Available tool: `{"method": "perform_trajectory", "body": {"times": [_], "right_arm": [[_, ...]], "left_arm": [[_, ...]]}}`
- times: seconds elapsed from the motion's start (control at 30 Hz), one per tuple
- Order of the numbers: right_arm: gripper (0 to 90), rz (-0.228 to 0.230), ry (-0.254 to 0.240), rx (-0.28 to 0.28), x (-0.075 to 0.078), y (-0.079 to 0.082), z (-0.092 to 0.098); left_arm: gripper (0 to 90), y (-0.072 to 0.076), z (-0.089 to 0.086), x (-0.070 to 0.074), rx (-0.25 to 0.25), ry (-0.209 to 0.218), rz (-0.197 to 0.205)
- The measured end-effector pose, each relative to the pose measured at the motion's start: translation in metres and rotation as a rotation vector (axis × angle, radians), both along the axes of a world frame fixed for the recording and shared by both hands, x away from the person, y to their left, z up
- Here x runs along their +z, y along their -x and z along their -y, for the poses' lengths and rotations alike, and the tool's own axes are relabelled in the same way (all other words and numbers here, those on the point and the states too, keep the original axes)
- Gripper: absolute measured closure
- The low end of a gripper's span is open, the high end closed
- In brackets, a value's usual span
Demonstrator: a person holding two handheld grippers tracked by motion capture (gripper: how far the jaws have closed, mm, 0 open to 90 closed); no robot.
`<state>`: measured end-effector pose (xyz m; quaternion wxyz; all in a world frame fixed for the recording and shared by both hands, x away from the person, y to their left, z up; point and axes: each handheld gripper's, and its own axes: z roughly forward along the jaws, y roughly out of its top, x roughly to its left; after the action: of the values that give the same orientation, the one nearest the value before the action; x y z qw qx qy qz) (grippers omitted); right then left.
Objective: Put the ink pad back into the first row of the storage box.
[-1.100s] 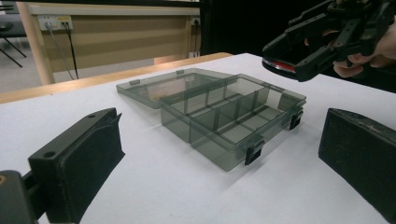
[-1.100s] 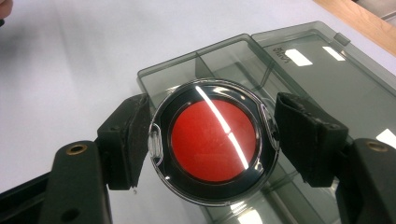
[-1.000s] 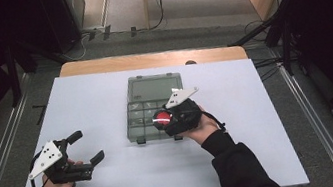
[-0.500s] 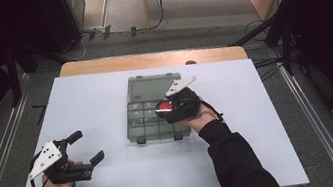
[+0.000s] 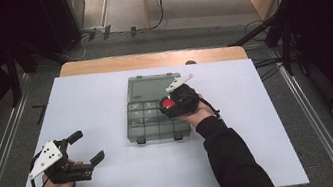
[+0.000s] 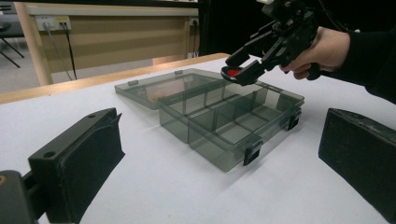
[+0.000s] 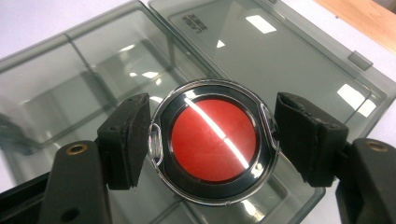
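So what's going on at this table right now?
A person works with a handheld gripper in each hand. The right gripper is clamped on a round red compact, holding it above an open, smoky-clear compartment box. The left gripper, jaws open, waits on the white table beside it.

In the high view, the right gripper (image 5: 172, 103) hides part of the compartment box (image 5: 144, 119).

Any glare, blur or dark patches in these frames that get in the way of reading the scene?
Right gripper view: ceiling-light streaks cross the round red compact and the open organizer box, yet both read sharply. Left gripper view: the near jaws are soft, the box crisp. High view: evenly lit white table, dark surroundings.
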<state>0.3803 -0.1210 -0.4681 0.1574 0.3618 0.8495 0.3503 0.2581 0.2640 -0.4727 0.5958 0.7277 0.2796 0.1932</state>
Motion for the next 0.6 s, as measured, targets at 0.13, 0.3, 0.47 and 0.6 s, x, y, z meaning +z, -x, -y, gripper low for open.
{"method": "perform_trajectory", "body": {"times": [0.13, 0.3, 0.47, 0.6], "right_arm": [[31.0, 0.003, 0.016, -0.016, -0.004, -0.002, -0.002], [25.3, 0.037, -0.013, -0.046, -0.005, -0.002, -0.003], [0.7, 0.083, -0.093, -0.070, 0.005, 0.004, 0.001], [0.0, 0.092, -0.105, -0.085, 0.014, 0.009, 0.006]], "left_arm": [[0.0, 0.000, 0.000, 0.000, 0.001, 0.001, 0.001], [0.0, 0.000, 0.000, 0.000, -0.002, 0.004, 0.001], [0.0, 0.000, -0.001, 0.000, -0.003, 0.003, 0.002], [0.0, 0.000, 0.000, 0.000, -0.004, 0.004, 0.001]]}}
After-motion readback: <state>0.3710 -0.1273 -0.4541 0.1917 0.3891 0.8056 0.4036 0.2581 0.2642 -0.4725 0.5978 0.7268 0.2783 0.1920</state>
